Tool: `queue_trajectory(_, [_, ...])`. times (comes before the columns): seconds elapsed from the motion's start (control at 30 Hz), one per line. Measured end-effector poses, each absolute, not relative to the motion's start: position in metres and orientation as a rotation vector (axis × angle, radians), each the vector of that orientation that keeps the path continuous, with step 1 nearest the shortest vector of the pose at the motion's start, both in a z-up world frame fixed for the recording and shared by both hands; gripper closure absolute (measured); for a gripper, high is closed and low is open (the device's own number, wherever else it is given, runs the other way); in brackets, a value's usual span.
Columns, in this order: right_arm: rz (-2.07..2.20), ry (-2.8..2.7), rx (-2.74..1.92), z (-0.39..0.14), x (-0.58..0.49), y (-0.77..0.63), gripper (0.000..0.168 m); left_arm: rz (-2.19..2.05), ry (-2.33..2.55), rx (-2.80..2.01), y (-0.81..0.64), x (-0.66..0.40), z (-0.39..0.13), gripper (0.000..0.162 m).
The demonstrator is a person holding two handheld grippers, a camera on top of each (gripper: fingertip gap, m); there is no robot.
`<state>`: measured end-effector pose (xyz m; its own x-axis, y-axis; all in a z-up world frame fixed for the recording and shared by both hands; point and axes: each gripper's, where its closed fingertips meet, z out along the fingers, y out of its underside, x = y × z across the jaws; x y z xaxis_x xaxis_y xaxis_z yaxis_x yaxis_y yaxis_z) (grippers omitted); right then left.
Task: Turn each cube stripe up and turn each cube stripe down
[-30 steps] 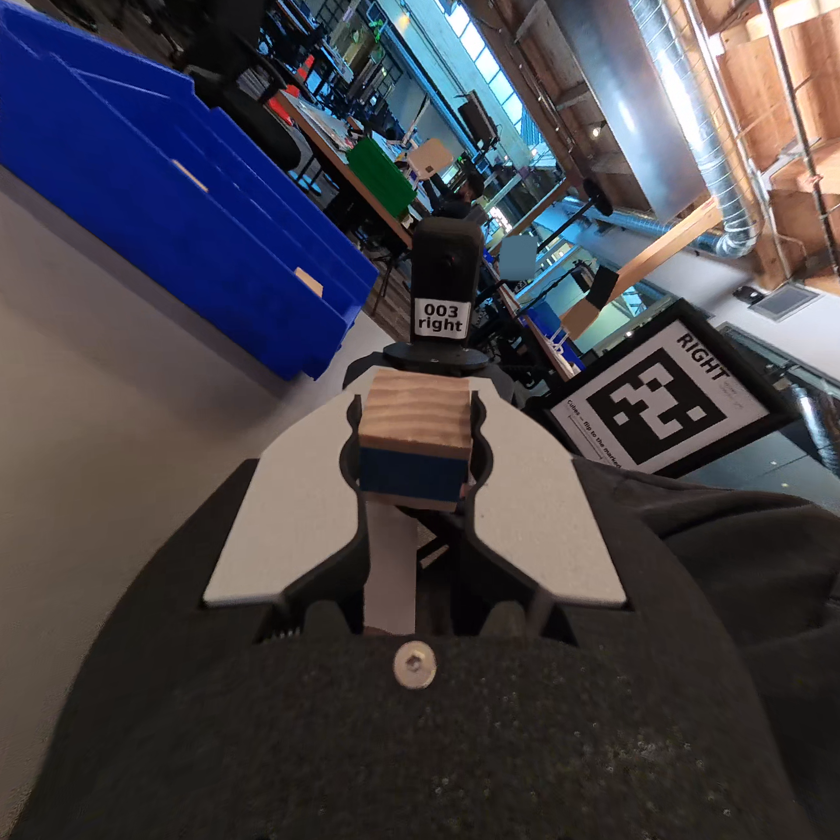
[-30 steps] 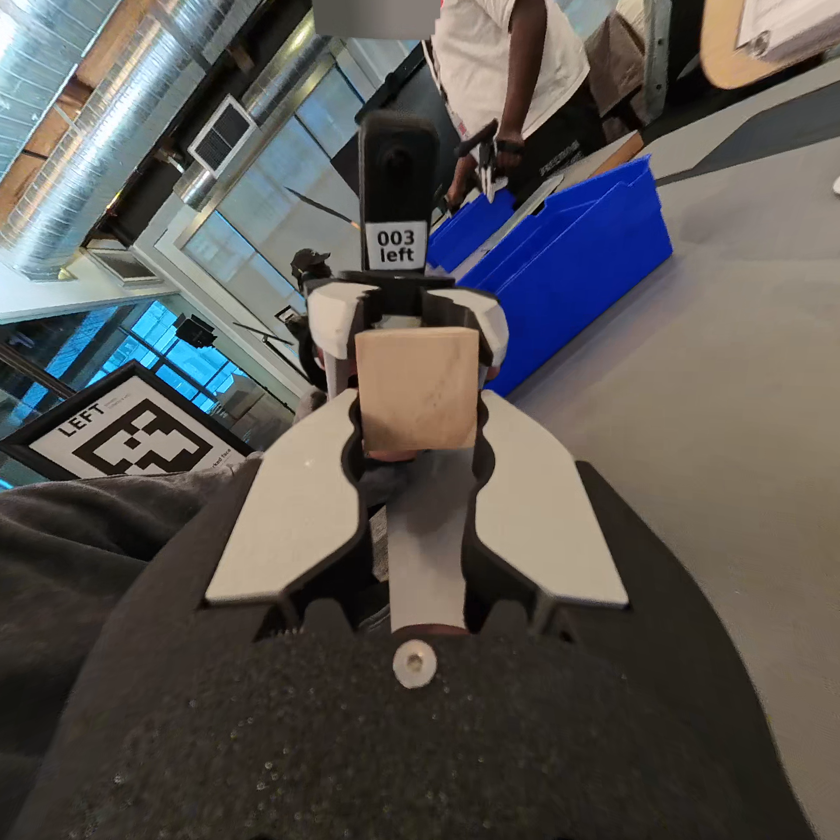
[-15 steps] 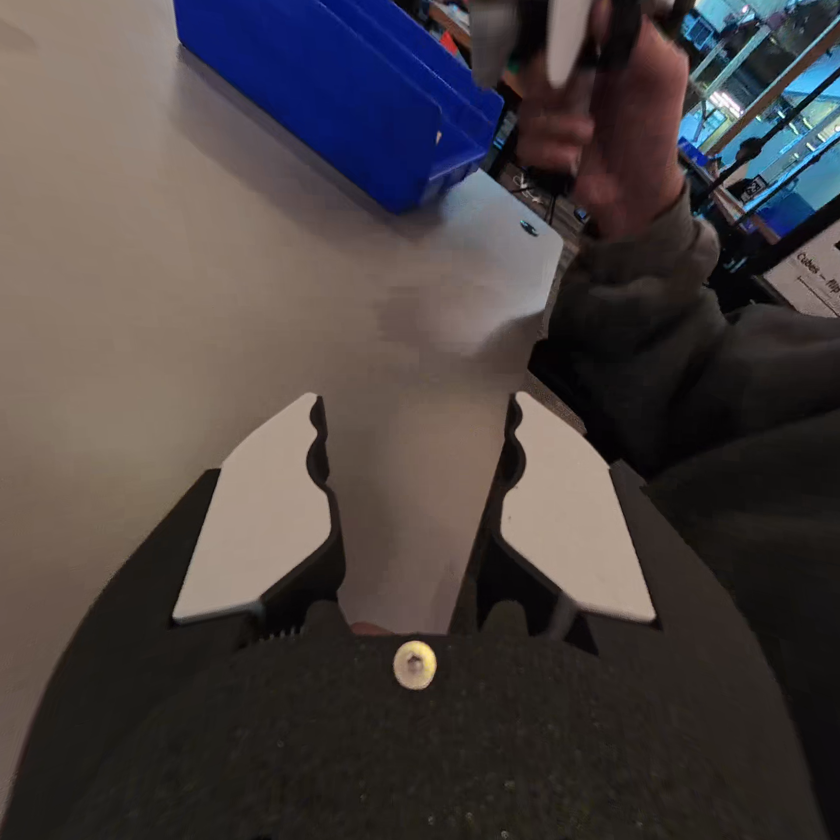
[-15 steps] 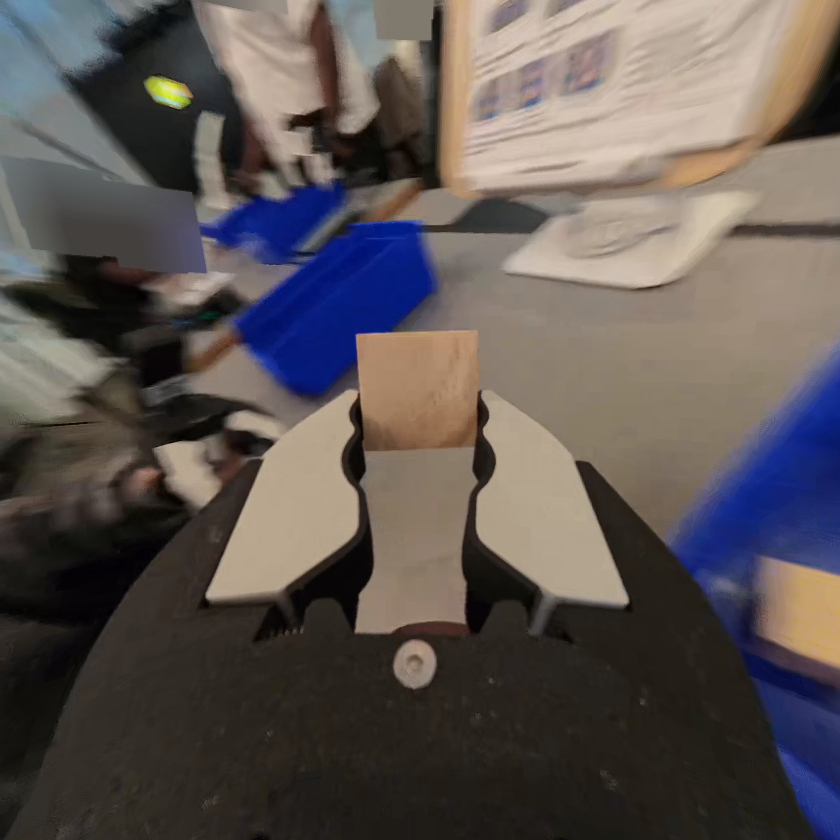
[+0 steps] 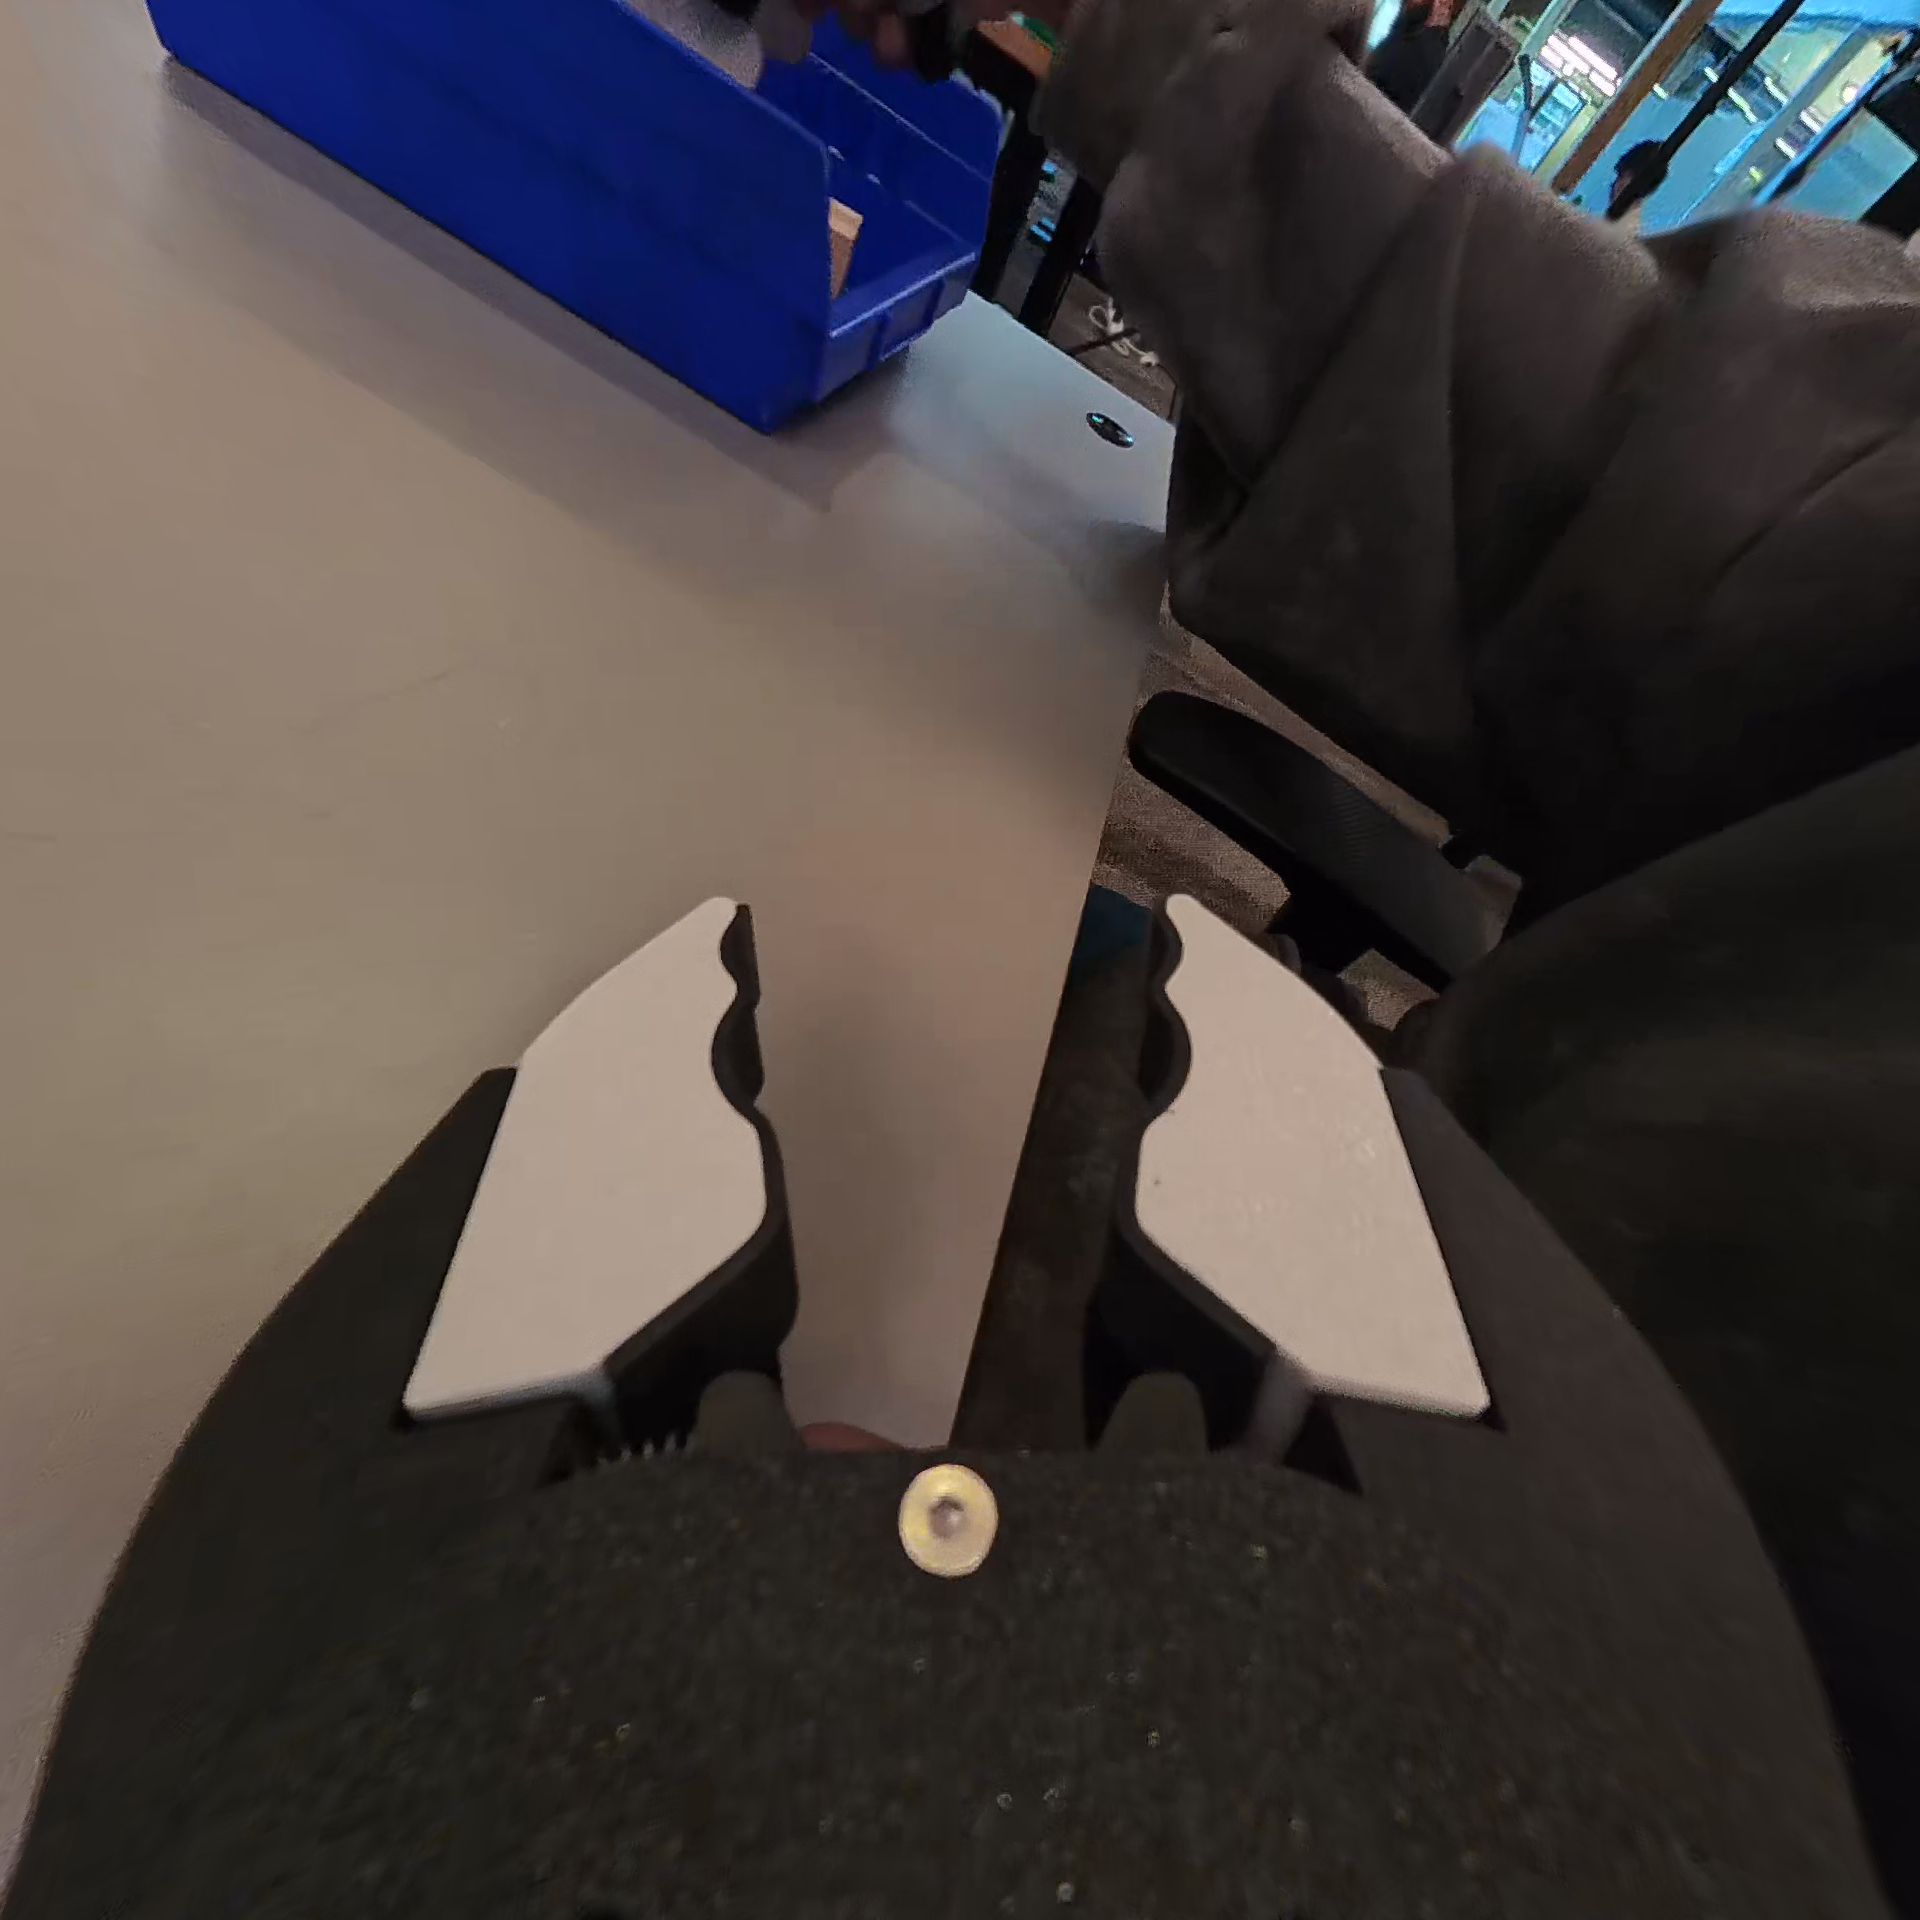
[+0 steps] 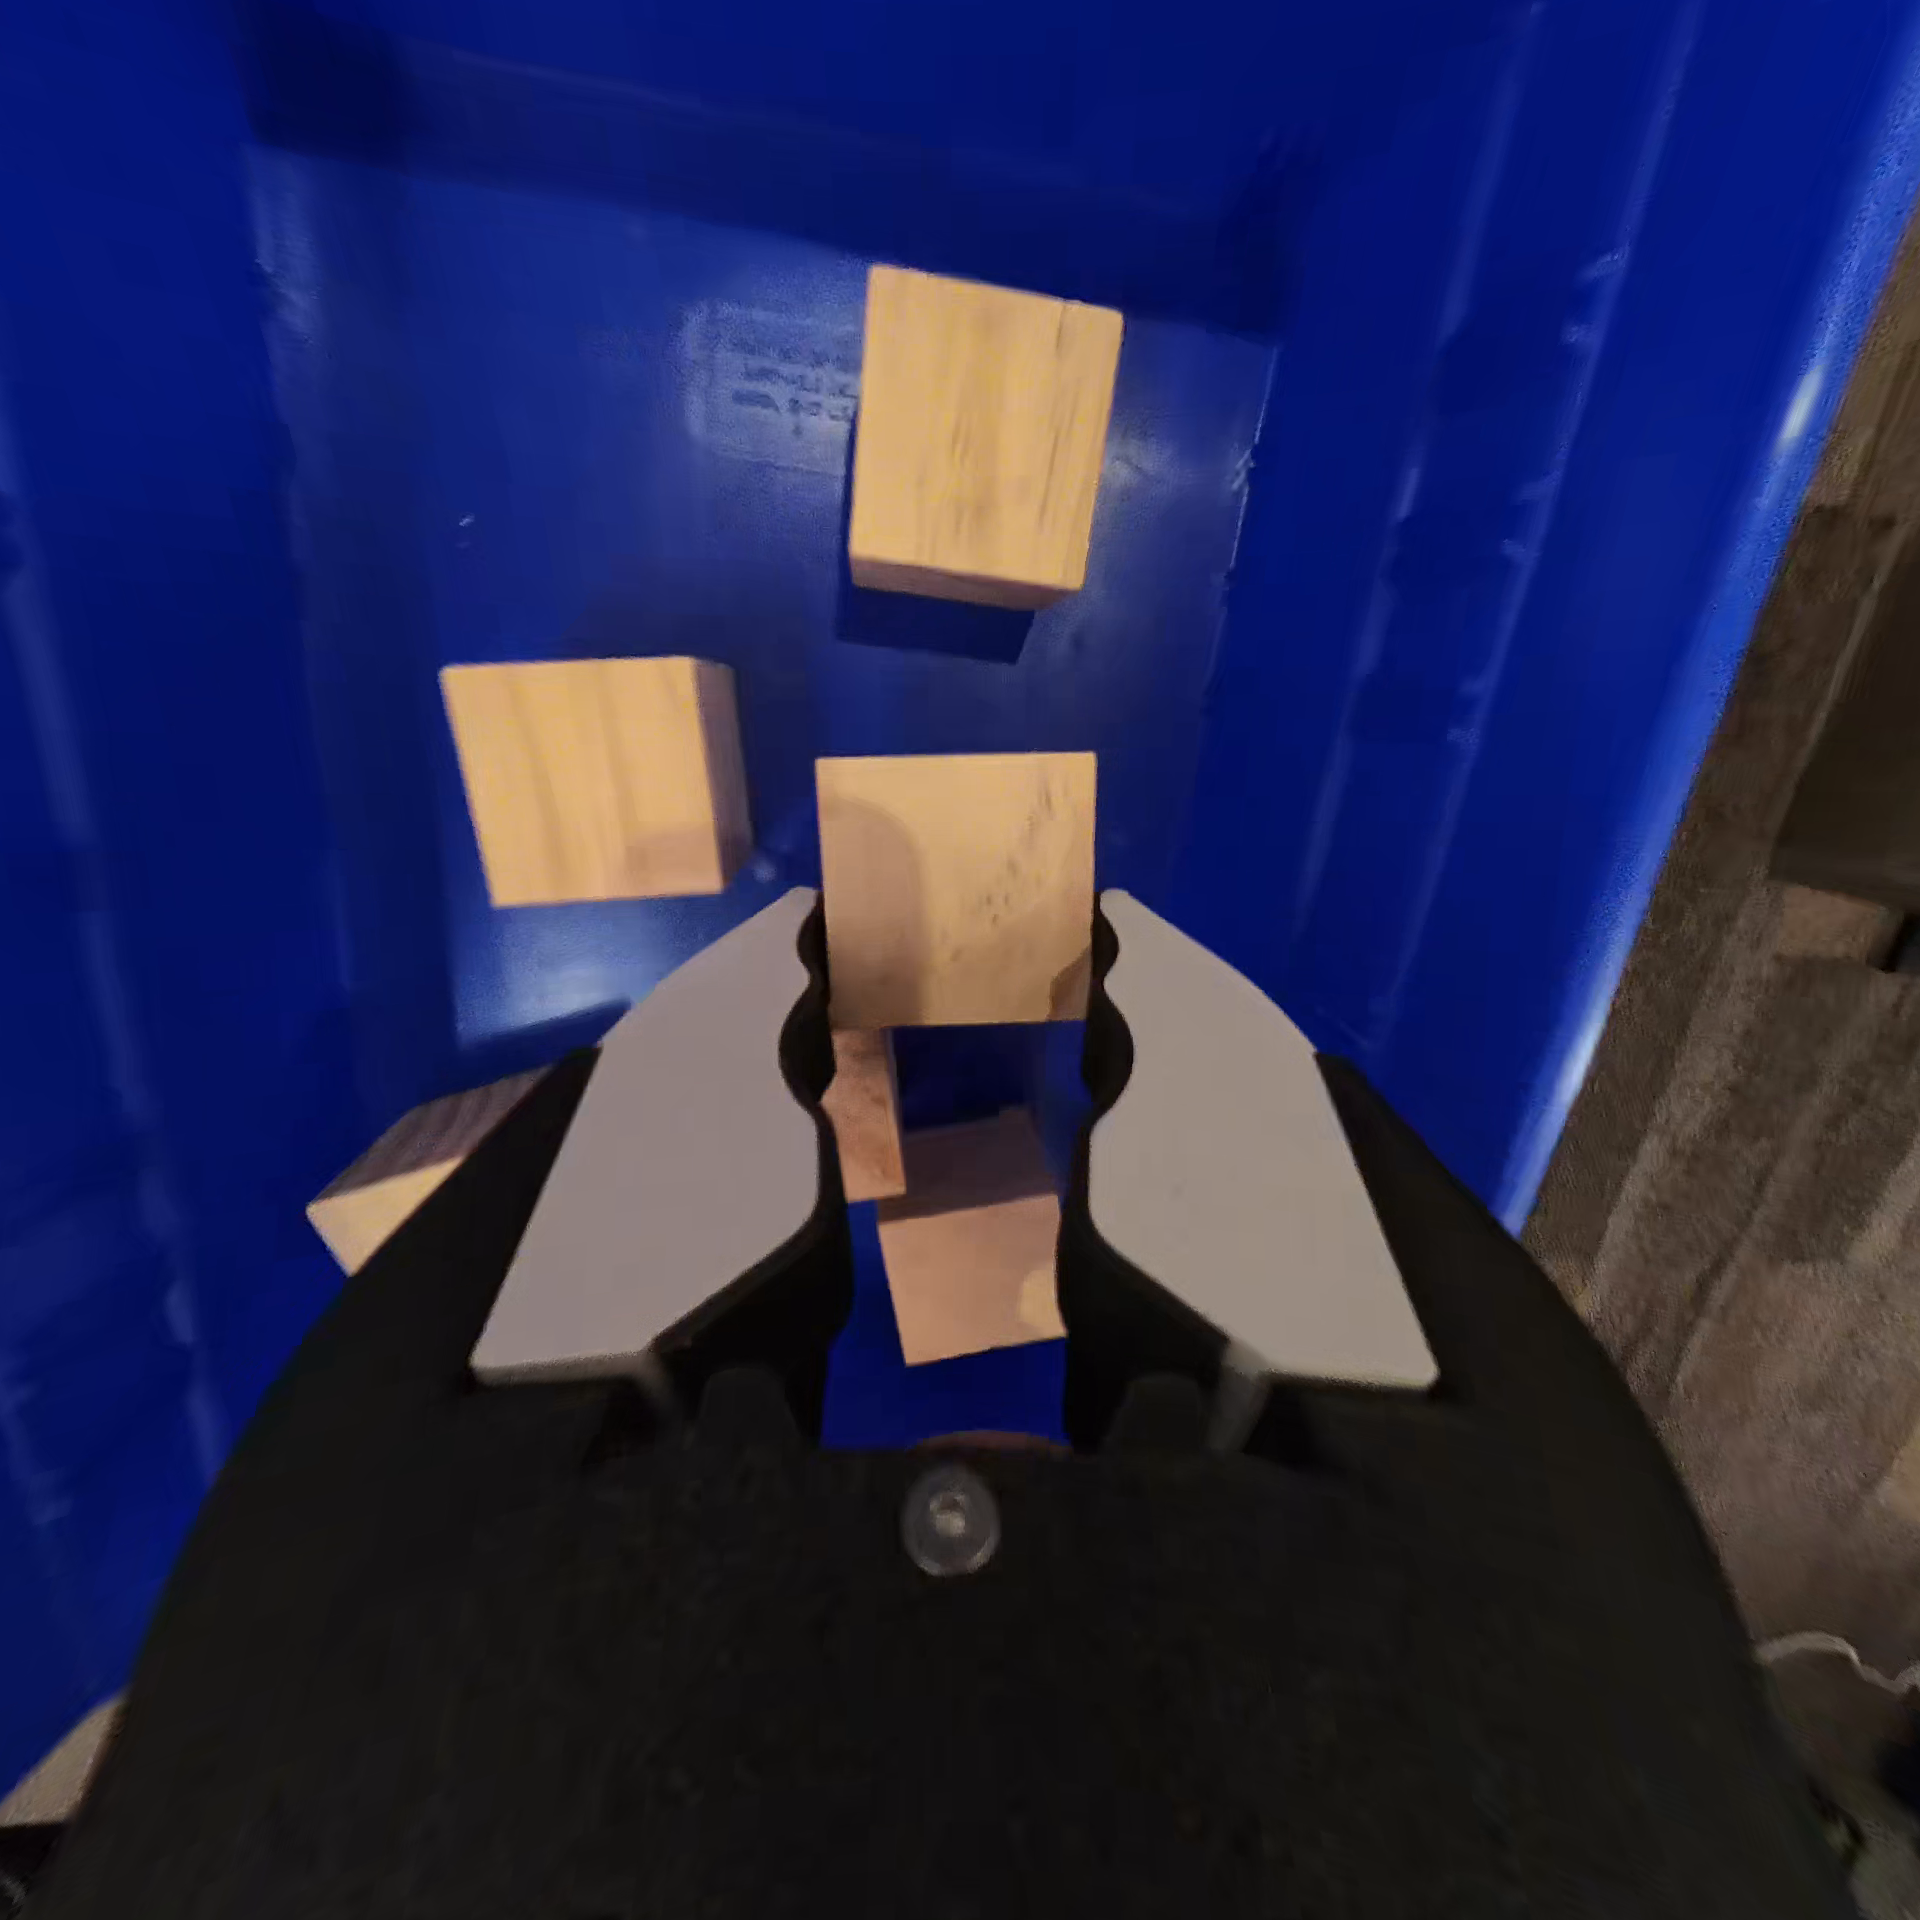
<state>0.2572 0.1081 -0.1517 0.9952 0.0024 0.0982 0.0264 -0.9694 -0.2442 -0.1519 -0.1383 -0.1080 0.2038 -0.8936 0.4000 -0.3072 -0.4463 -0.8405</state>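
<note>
My right gripper (image 6: 958, 920) pinches a wooden cube (image 6: 956, 883) at the fingertips, jaws pressed on its left and right sides. The face toward the camera is plain wood, edges square to the fingers; no stripe shows, so I cannot tell which way it points. The cube hangs over the open blue bin (image 6: 312, 416). On the bin floor: one loose cube at 12 o'clock (image 6: 982, 436), one at 10 o'clock (image 6: 592, 779), one at 6 o'clock between my fingers (image 6: 966, 1268), and one partly hidden at 8 o'clock (image 6: 416, 1174). All show plain wood.

My left gripper (image 5: 951, 935) holds nothing, jaws spread wide over the near edge of the grey table (image 5: 364, 675). A blue bin (image 5: 582, 177) sits at 11 o'clock, a grey sleeve (image 5: 1455, 416) at 1 o'clock.
</note>
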Motion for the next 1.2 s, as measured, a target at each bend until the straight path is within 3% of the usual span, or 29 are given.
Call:
queue_trajectory(0.57, [-0.212, 0.052, -3.037, -0.181, 0.268, 0.116, 0.122, -1.258, 1.205, -1.846, -0.158, -0.148, -0.108, 0.091])
queue_trajectory(0.8, [-0.185, -0.029, -2.829, -0.139, 0.266, 0.11, 0.099, -1.214, 1.148, -1.858, -0.142, -0.157, -0.107, 0.09])
queue_trajectory(1.03, [0.689, -0.257, -1.745, -0.005, 0.064, 0.029, 0.11, -0.997, 0.963, -1.868, -0.092, -0.182, -0.108, 0.092])
queue_trajectory(1.2, [0.869, -0.201, -1.608, -0.062, -0.025, -0.036, 0.108, -0.428, 0.708, -1.866, -0.035, -0.241, -0.111, 0.092])
